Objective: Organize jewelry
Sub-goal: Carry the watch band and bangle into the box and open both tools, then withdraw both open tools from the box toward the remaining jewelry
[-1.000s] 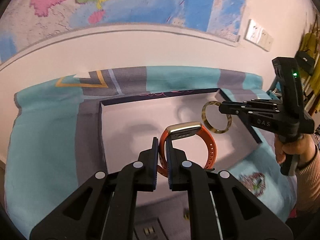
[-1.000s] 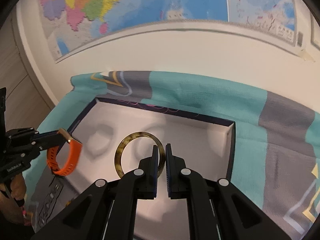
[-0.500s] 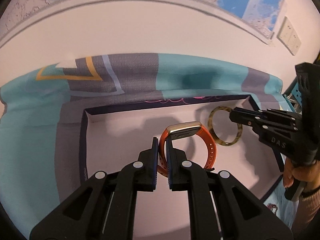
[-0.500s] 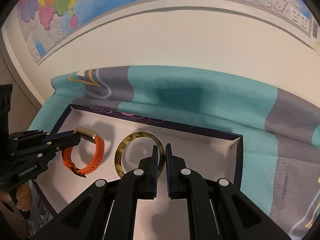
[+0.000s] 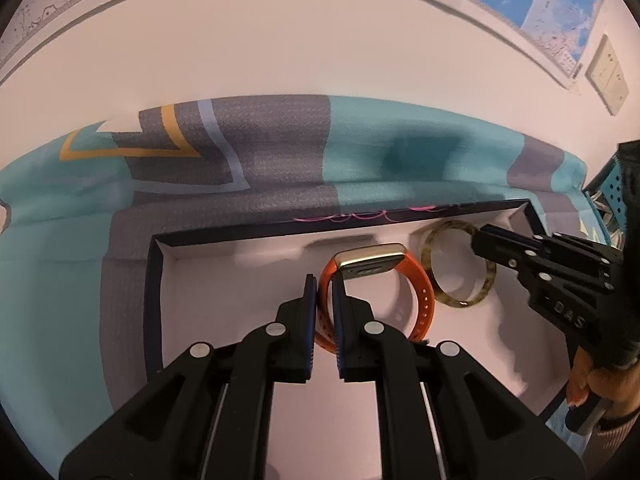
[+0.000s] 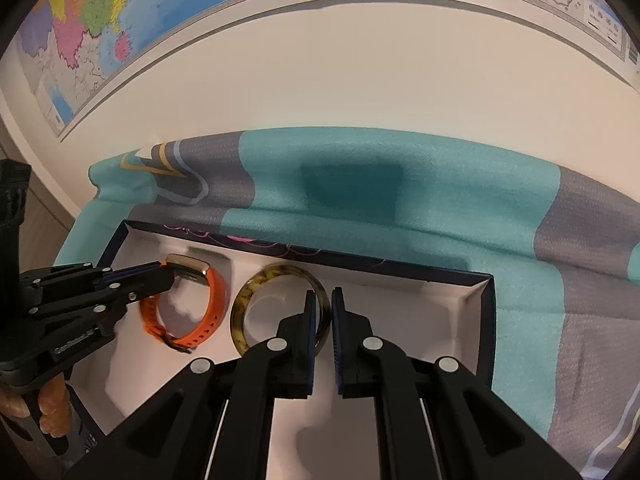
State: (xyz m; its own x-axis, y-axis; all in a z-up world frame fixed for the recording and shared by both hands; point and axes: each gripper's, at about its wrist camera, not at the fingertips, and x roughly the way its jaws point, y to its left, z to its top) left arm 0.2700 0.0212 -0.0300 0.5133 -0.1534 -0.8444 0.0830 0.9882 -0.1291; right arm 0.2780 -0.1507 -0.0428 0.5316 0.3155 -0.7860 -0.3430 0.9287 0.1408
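An orange watch (image 5: 416, 292) with a gold case hangs inside the white-lined box (image 5: 160, 304), and my left gripper (image 5: 324, 286) is shut on its strap. In the right wrist view the same orange watch (image 6: 208, 300) shows at the left, pinched by my left gripper (image 6: 166, 276). A tortoiseshell bangle (image 6: 256, 284) stands beside it, with my right gripper (image 6: 323, 298) shut on its rim. In the left wrist view the bangle (image 5: 454, 300) sits right of the watch, held by my right gripper (image 5: 478, 240). Watch and bangle are close together, low in the box (image 6: 484, 320).
The dark-rimmed box rests on a teal and grey patterned cloth (image 5: 360, 160) against a white wall (image 6: 360, 80) with a map (image 6: 100, 8) above. A hand (image 5: 588, 380) grips the right tool's handle; fingers (image 6: 52, 408) of the other hand hold the left one.
Both grippers have come forward and down into the box, carrying the watch and the bangle. The two items now sit closer together and nearer the box's back wall.
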